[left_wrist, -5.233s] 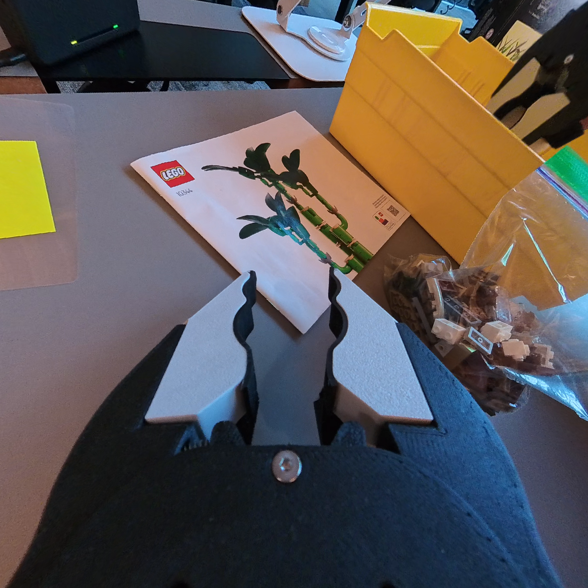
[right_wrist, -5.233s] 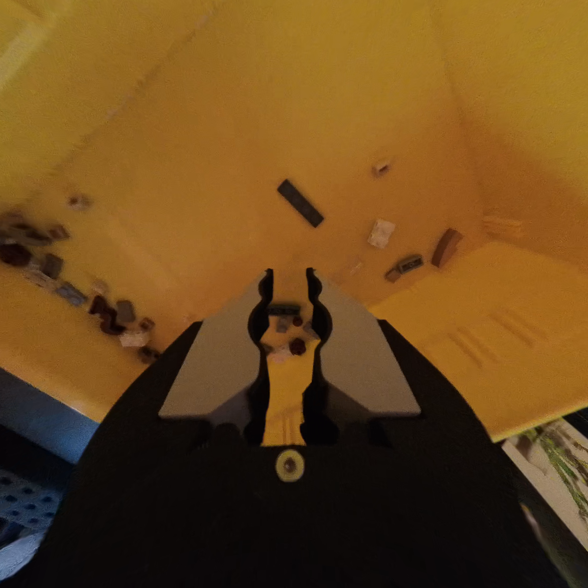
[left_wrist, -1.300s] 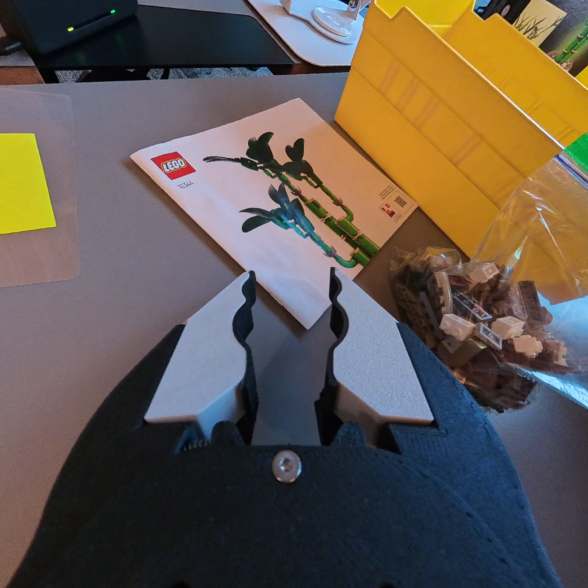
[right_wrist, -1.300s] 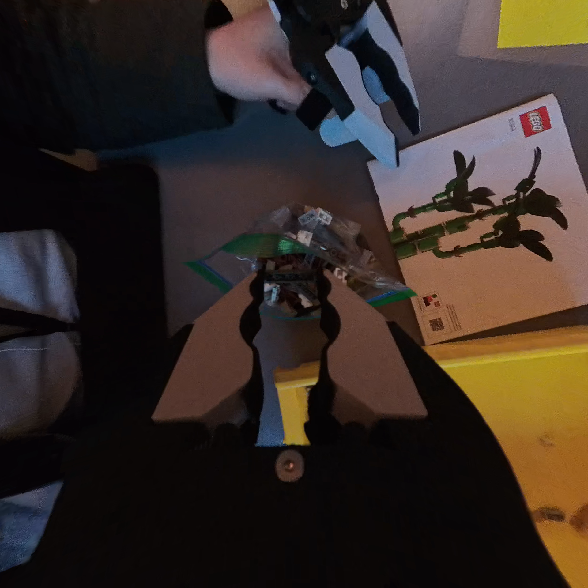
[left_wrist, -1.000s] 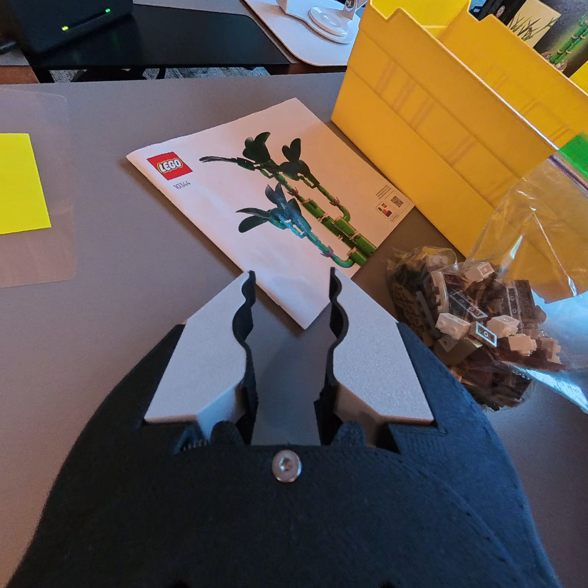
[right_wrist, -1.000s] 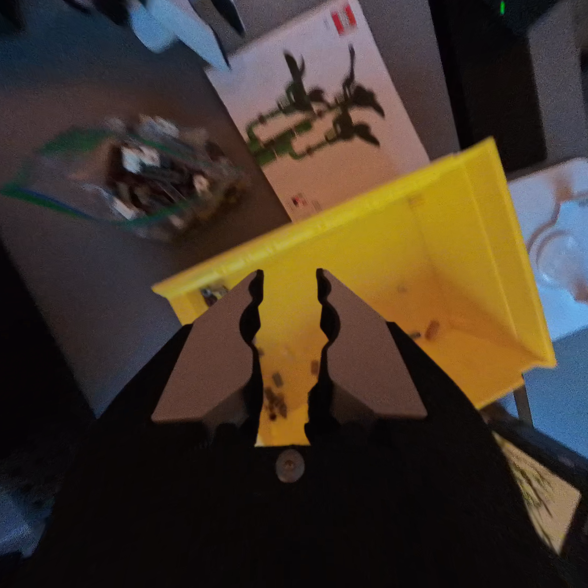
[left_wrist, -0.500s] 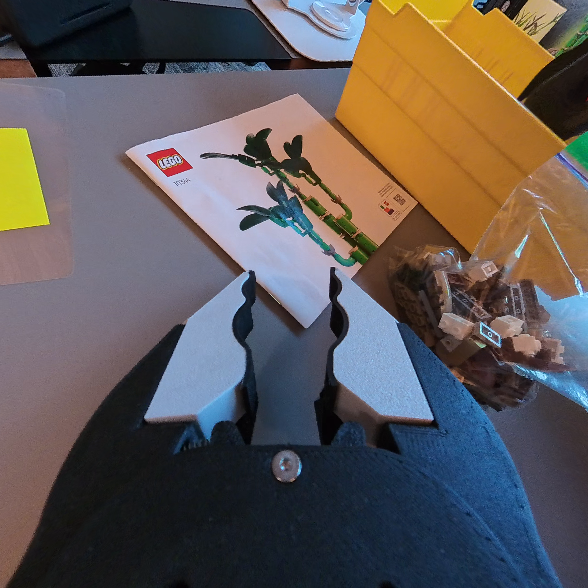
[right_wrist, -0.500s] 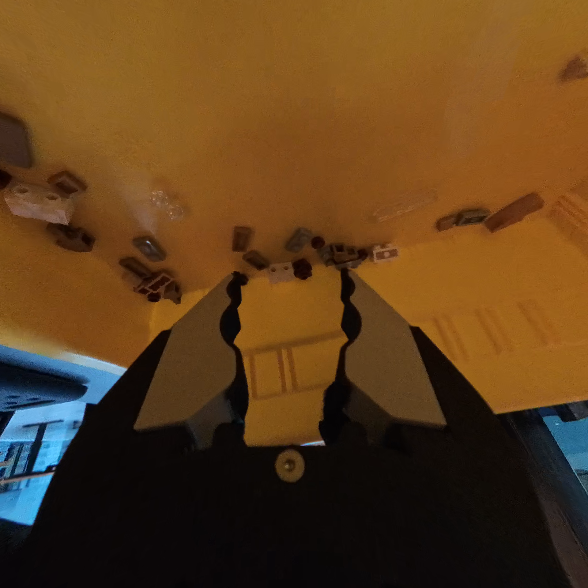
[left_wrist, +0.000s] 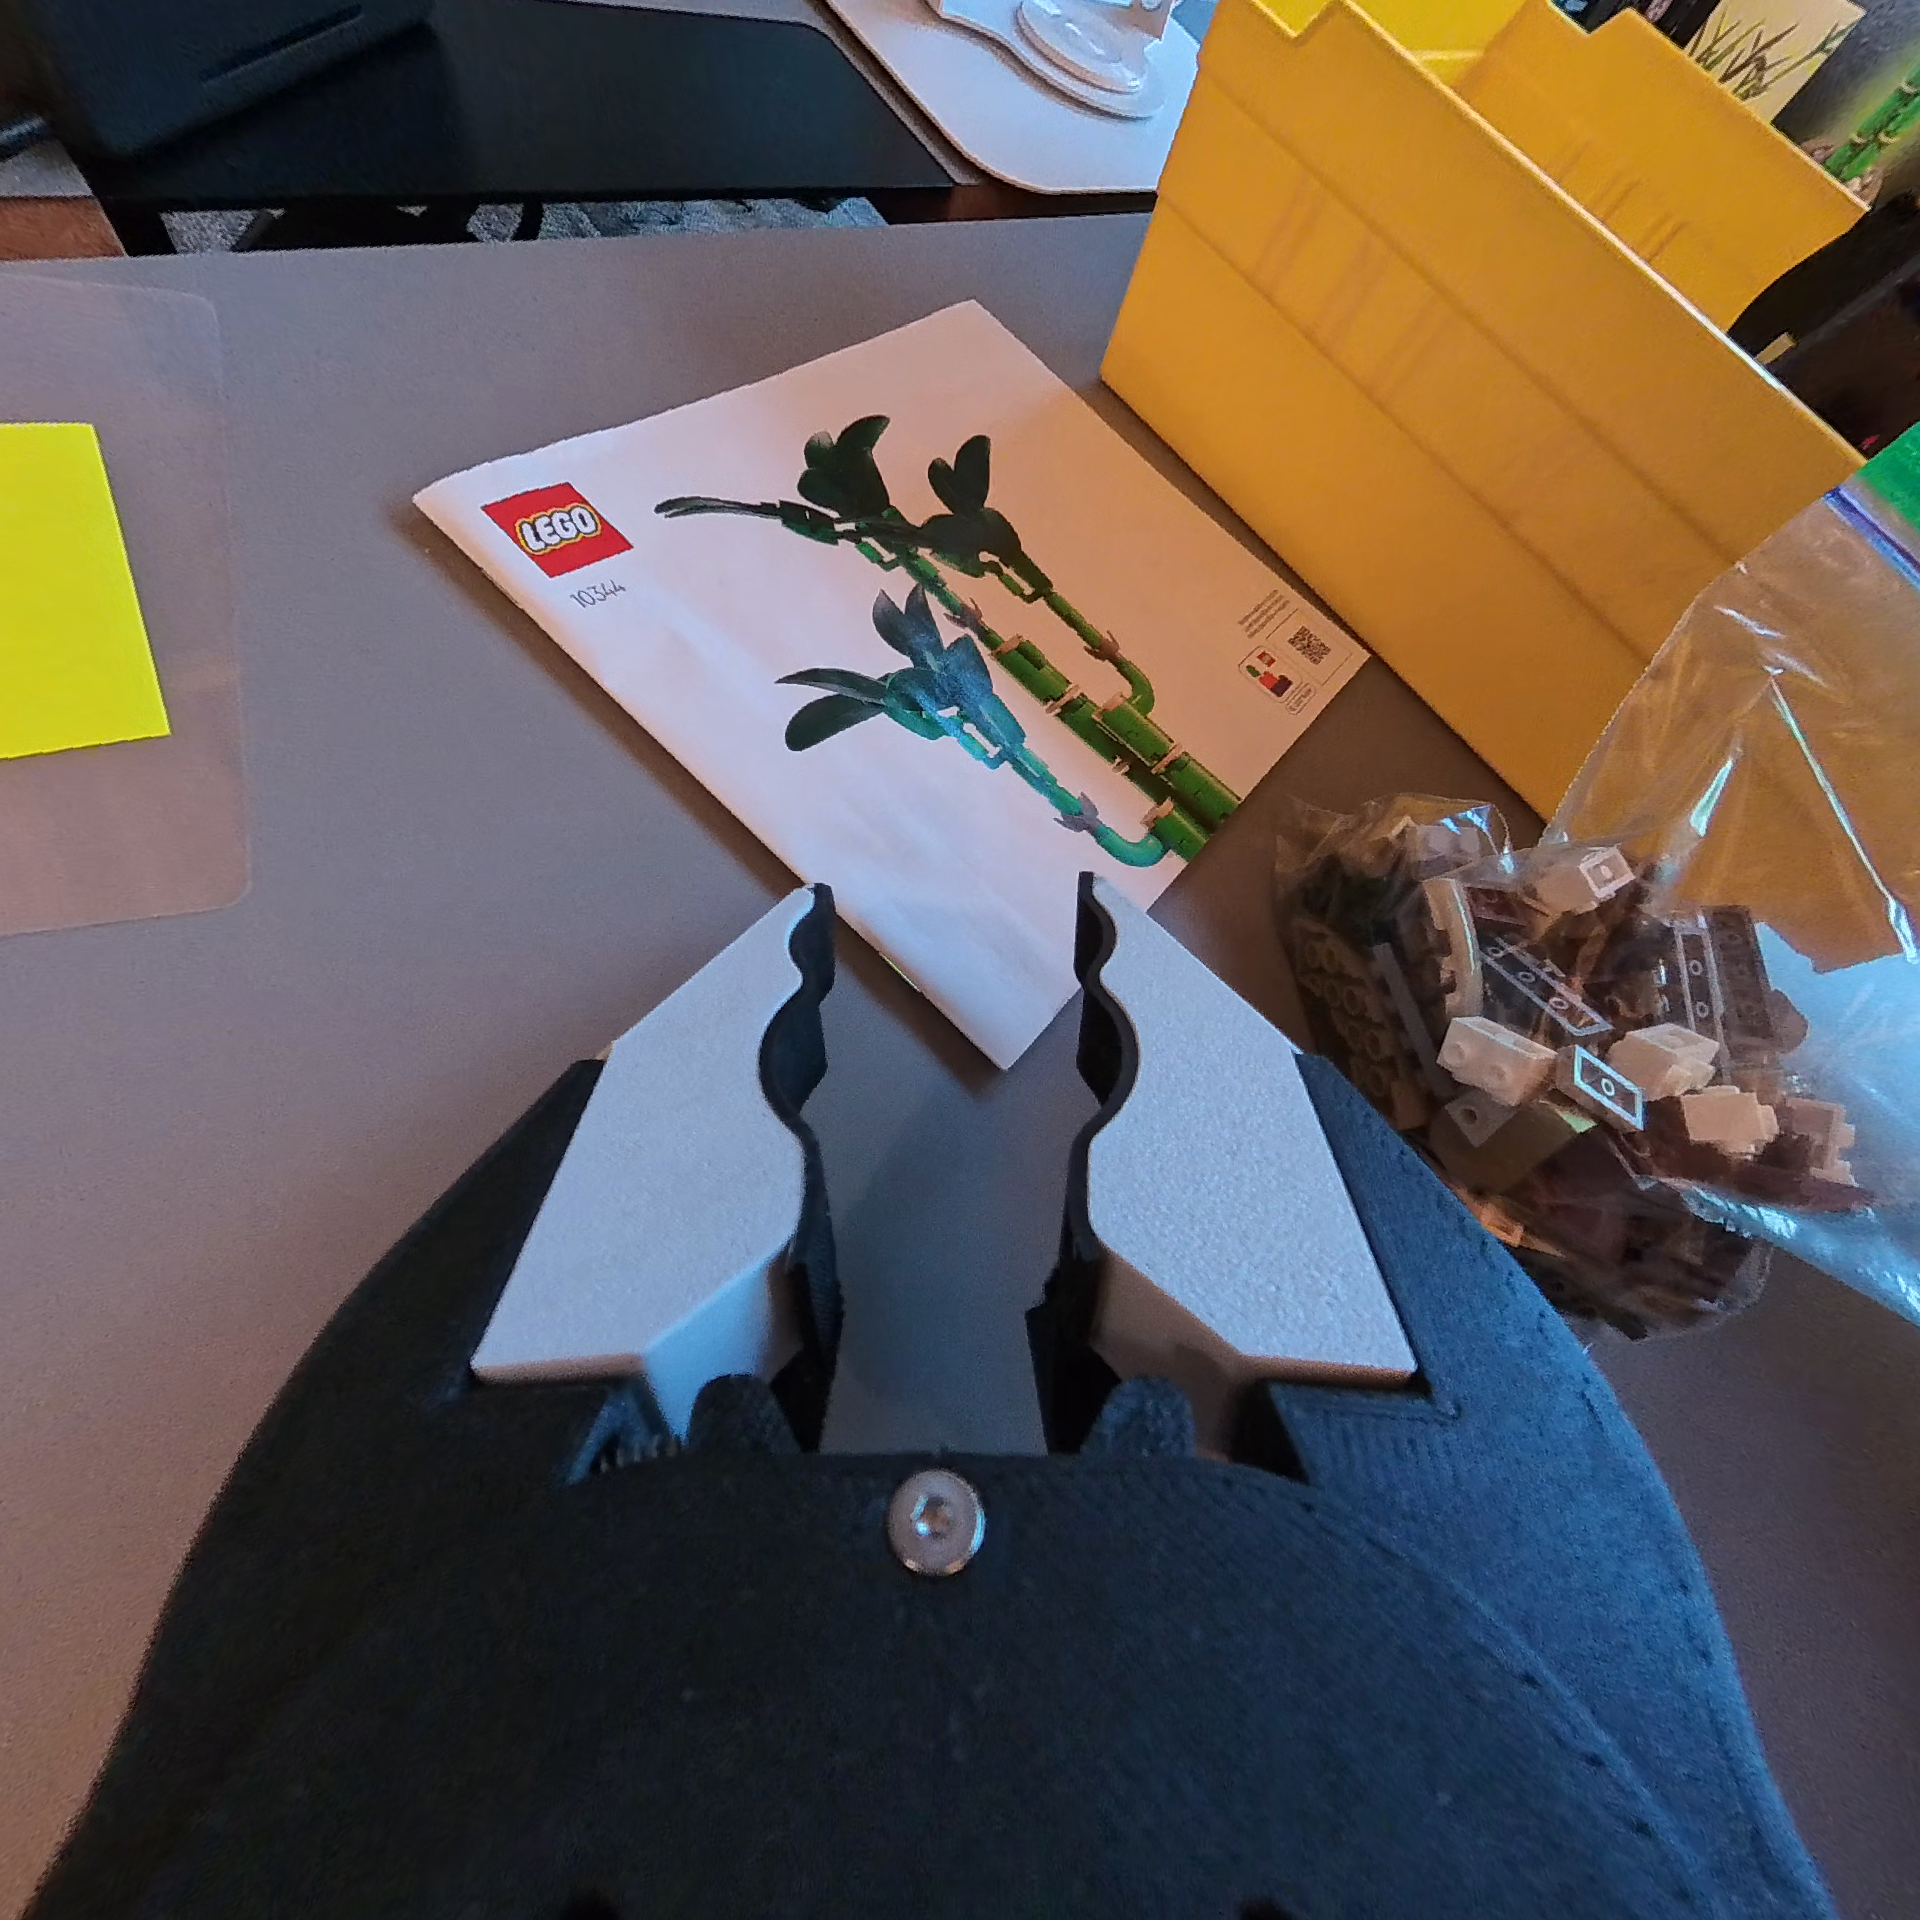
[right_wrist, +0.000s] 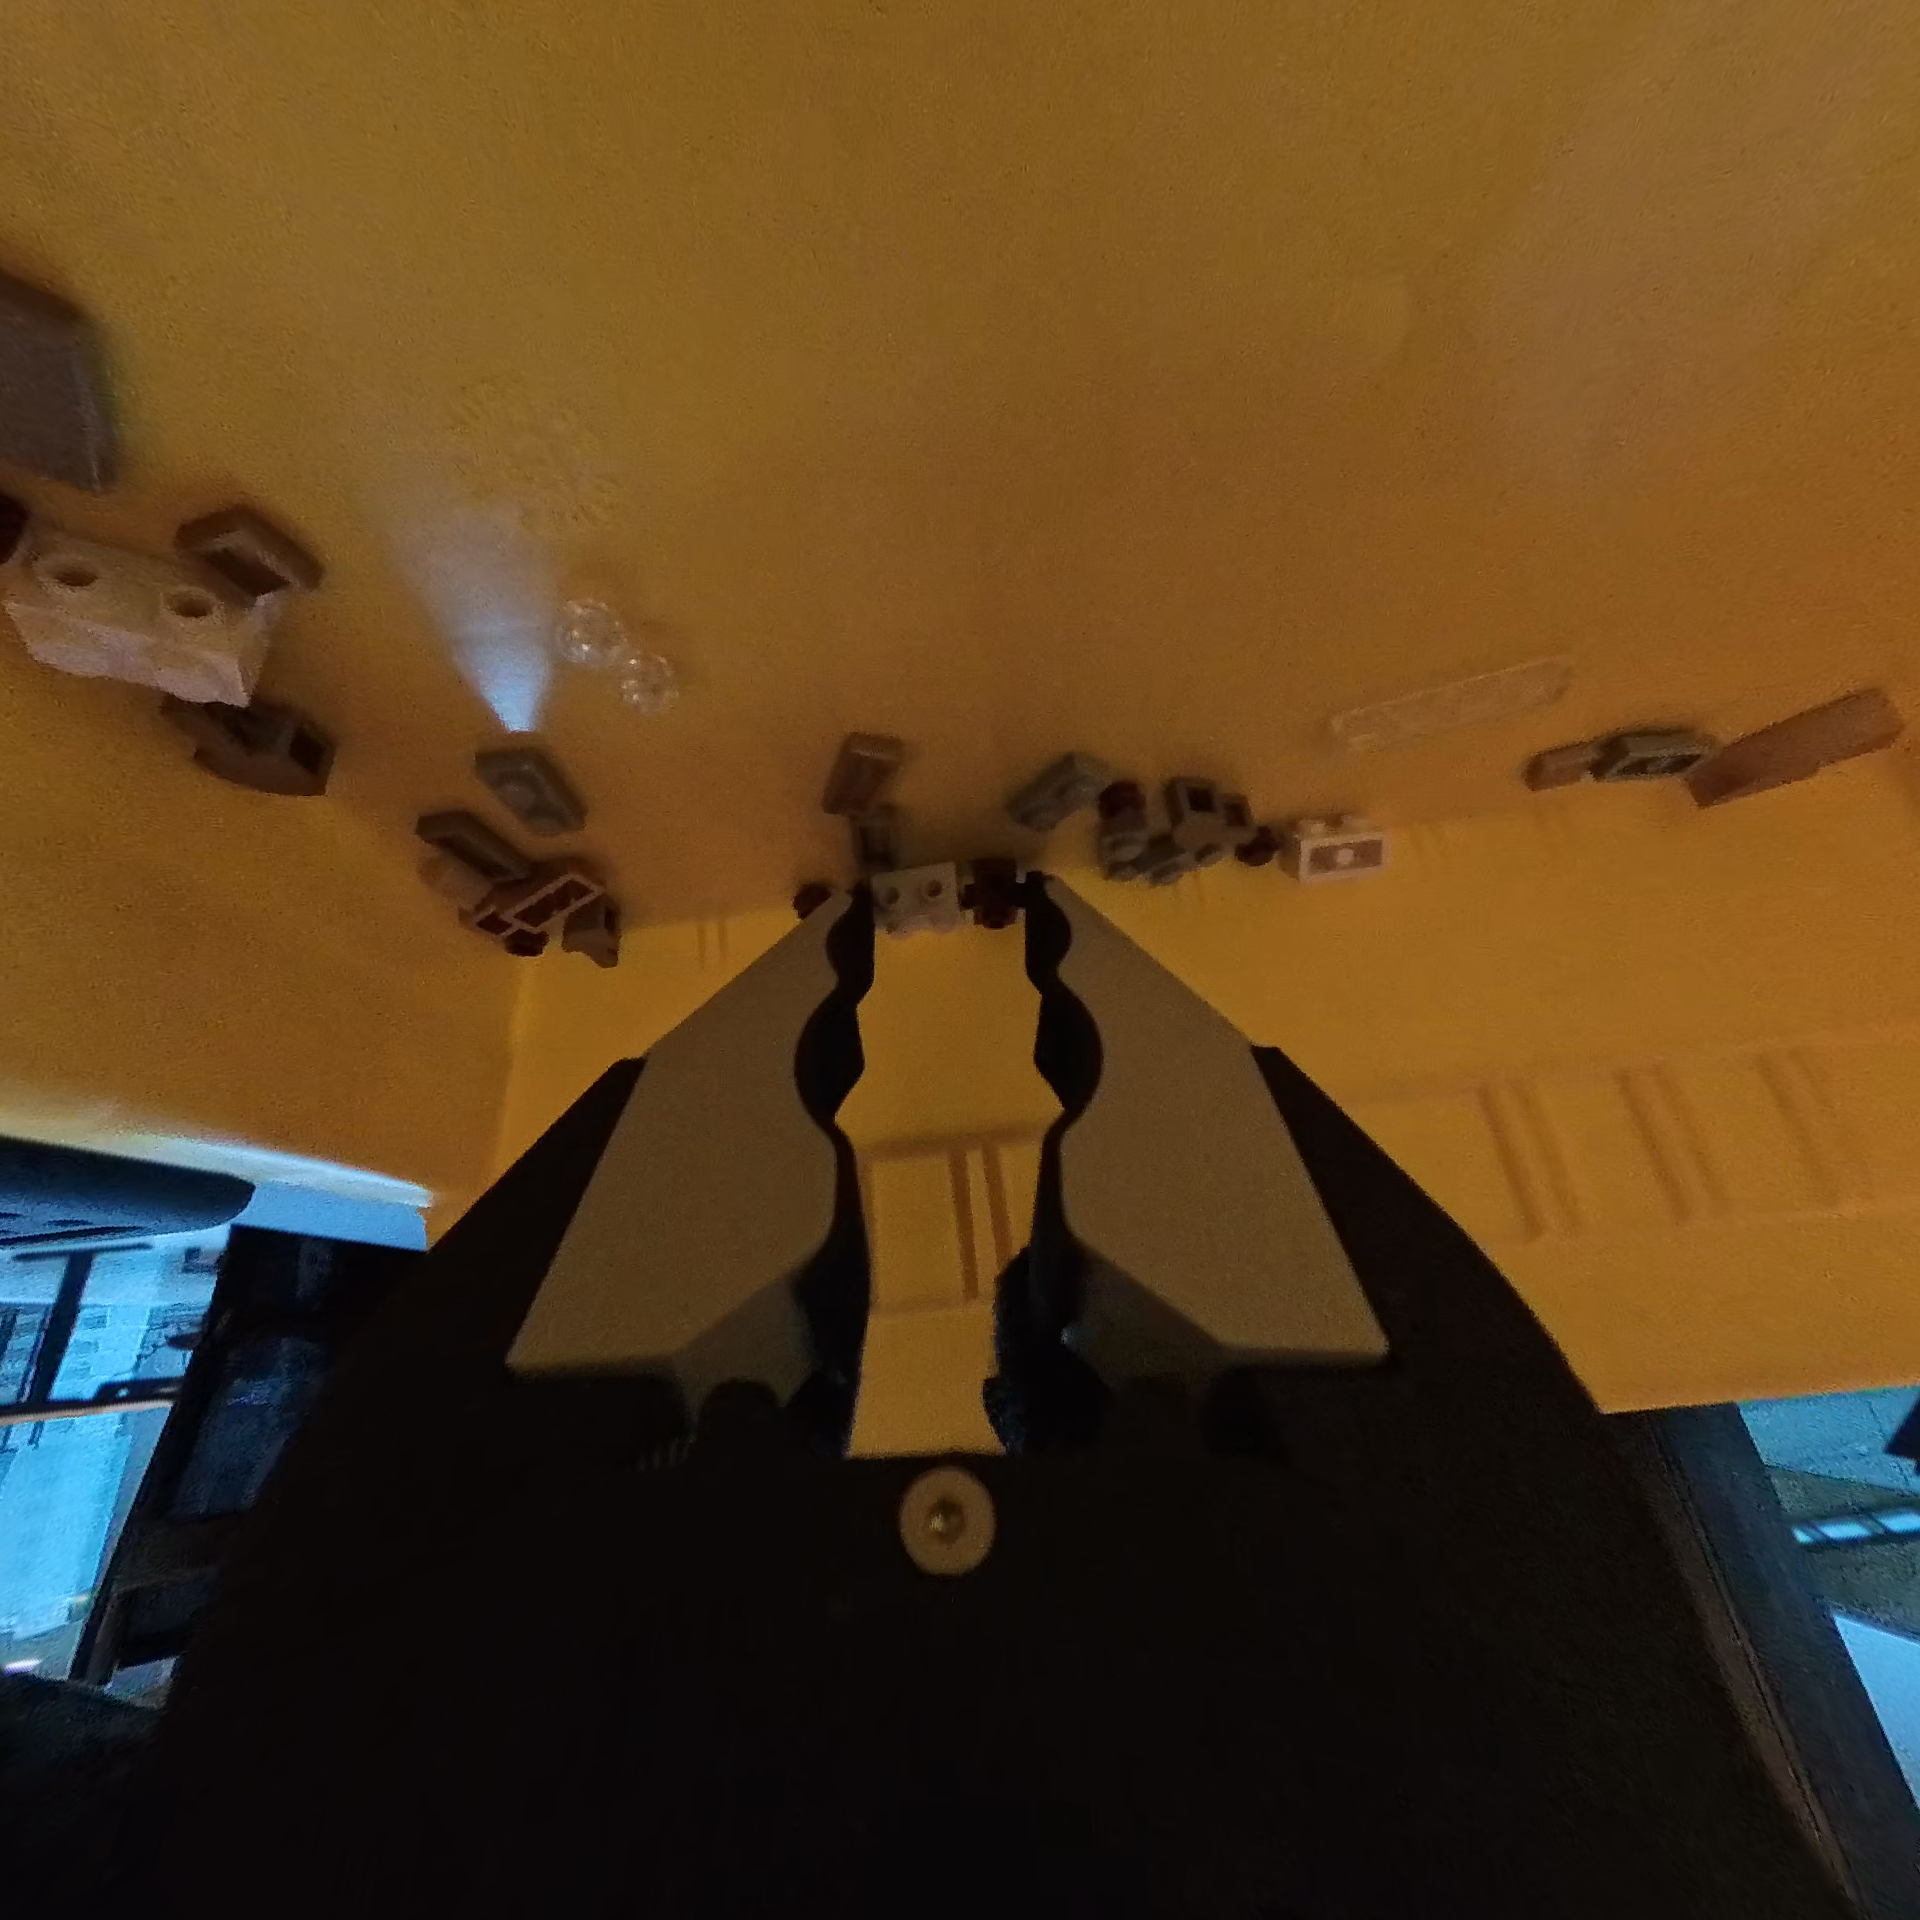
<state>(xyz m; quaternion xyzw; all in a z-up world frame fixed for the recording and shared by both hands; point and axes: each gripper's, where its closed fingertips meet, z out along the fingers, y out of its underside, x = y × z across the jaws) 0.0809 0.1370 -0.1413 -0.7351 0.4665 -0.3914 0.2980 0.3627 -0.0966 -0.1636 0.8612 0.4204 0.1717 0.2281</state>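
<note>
My left gripper (left_wrist: 948, 902) is open and empty, low over the grey table (left_wrist: 436, 997), its tips at the near corner of a white instruction booklet (left_wrist: 894, 665) with a green plant picture. A clear zip bag of small bricks (left_wrist: 1579, 1060) lies just to its right. My right gripper (right_wrist: 943, 891) is open inside the yellow bin (right_wrist: 935, 364). Its tips bracket a small white brick (right_wrist: 916, 898) and a dark red piece (right_wrist: 992, 896) on the bin floor, with a gap at each side. Other small bricks (right_wrist: 135, 623) are scattered along the floor.
The yellow bin (left_wrist: 1455, 416) stands at the back right of the table. A clear sheet with a yellow square (left_wrist: 62, 592) lies at the left. A black table (left_wrist: 520, 104) and a white stand base (left_wrist: 1039, 73) are behind. A clear flat piece (right_wrist: 1455, 701) lies in the bin. There is about 35 centimeters between the tips of the two grippers.
My right gripper left the zip bag, swung over the bin and dropped inside, and its jaws have narrowed around the white brick. My left gripper has barely moved.
</note>
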